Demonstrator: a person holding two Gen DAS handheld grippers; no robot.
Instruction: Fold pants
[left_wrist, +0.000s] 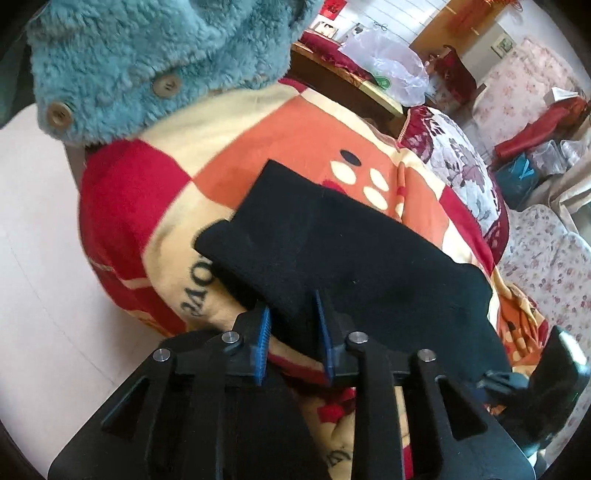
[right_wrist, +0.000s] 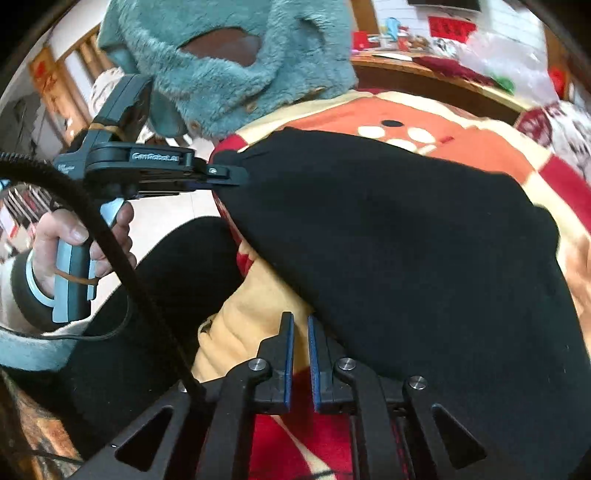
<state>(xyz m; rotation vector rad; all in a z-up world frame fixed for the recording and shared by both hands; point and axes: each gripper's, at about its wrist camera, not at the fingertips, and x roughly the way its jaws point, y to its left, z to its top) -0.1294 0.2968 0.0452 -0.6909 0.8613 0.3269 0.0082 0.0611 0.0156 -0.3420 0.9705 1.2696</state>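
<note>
A patterned red, orange and cream blanket (left_wrist: 295, 122) covers the bed, and the black pants (left_wrist: 354, 258) lie on it, folded into a broad dark slab. The left hand-held gripper (left_wrist: 291, 314) has its blue pads on the pants' near edge. The right hand-held gripper (right_wrist: 300, 321) sits closed just beside the near hem, with nothing visibly between its pads.
</note>
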